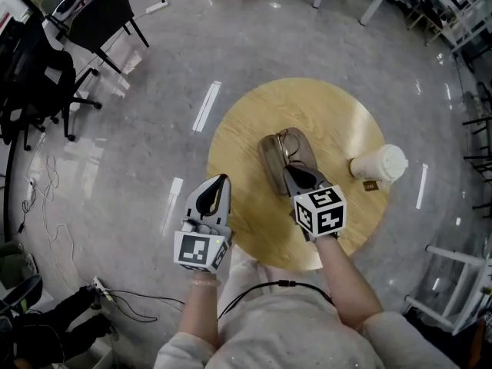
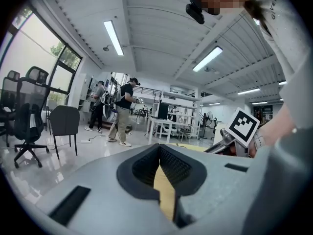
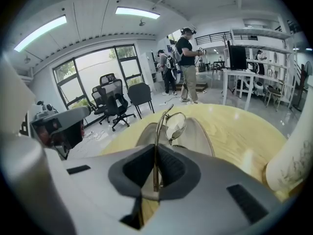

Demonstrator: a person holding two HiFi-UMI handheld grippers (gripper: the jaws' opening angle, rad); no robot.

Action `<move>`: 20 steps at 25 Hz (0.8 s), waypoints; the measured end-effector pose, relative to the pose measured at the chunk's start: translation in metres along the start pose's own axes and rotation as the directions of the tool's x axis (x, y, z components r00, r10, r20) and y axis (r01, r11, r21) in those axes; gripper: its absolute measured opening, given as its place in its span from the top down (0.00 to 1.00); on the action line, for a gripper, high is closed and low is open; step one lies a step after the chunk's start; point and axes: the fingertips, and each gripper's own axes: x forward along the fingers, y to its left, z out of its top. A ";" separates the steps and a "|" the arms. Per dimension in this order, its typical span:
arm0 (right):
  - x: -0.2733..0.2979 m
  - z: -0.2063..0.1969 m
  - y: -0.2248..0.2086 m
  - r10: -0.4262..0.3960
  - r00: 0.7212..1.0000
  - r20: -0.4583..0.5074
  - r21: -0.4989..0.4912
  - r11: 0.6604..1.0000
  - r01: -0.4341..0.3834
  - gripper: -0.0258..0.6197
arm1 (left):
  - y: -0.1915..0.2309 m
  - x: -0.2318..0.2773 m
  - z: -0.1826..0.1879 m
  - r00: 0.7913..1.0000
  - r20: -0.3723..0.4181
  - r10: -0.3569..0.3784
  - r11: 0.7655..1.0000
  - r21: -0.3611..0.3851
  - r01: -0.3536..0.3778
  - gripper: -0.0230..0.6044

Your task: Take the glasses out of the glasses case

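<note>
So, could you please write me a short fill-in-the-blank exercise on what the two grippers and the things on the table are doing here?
1. The right gripper is shut on one thin arm of the ____.
2. The case lies ____ on the round wooden table.
3. The left gripper is shut and holds ____.
4. In the head view, the white paper cup stands on the table to the ____ of the case.

Missing words: glasses; open; nothing; right.

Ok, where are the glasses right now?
Head view, mid-table: the glasses, pinched by the right gripper, at the open case, left of the paper cup.
</note>
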 end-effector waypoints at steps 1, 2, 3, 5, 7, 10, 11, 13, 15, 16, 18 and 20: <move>-0.002 0.002 0.000 0.002 1.000 0.008 0.000 1.000 -0.002 0.92 | 0.000 0.000 0.001 1.000 0.000 0.001 1.000 0.002 -0.001 0.96; -0.004 0.003 0.001 0.004 1.000 0.016 -0.001 1.000 -0.004 0.92 | 0.000 0.000 0.003 1.000 0.002 0.002 1.000 0.003 -0.002 0.96; -0.006 0.005 0.002 0.006 1.000 0.023 -0.003 1.000 -0.006 0.92 | 0.000 -0.001 0.004 1.000 0.003 0.003 1.000 0.005 -0.003 0.96; -0.010 0.008 0.002 0.008 0.999 0.037 -0.009 1.000 -0.008 0.92 | 0.001 -0.001 0.007 1.000 0.006 0.007 1.000 0.007 -0.007 0.96; -0.014 0.010 0.003 0.009 0.999 0.051 -0.013 1.000 -0.009 0.92 | 0.001 -0.002 0.009 1.000 0.009 0.010 1.000 0.010 -0.010 0.96; -0.020 0.011 0.004 0.011 0.997 0.070 -0.018 1.000 -0.010 0.92 | 0.002 -0.004 0.011 1.000 0.011 0.015 1.000 0.014 -0.015 0.96; -0.021 0.012 0.004 0.013 0.997 0.076 -0.019 1.000 -0.011 0.92 | 0.002 -0.005 0.012 1.000 0.013 0.016 1.000 0.014 -0.016 0.96; -0.025 0.014 0.004 0.015 0.996 0.087 -0.022 1.000 -0.013 0.92 | 0.002 -0.004 0.015 1.000 0.018 0.017 1.000 0.015 -0.017 0.96; -0.029 0.018 0.004 0.018 0.995 0.096 -0.023 1.000 -0.016 0.92 | 0.001 -0.004 0.018 1.000 0.024 0.016 1.000 0.018 -0.016 0.96; -0.031 0.019 0.005 0.019 0.995 0.100 -0.024 1.000 -0.017 0.92 | 0.000 -0.003 0.020 1.000 0.027 0.015 1.000 0.019 -0.016 0.96; -0.034 0.022 0.005 0.023 0.994 0.111 -0.025 0.999 -0.020 0.92 | -0.001 -0.003 0.022 0.999 0.031 0.015 1.000 0.020 -0.015 0.96; -0.040 0.023 0.004 0.025 0.992 0.126 -0.026 0.999 -0.022 0.92 | -0.004 -0.002 0.024 0.999 0.033 0.014 1.000 0.022 -0.015 0.96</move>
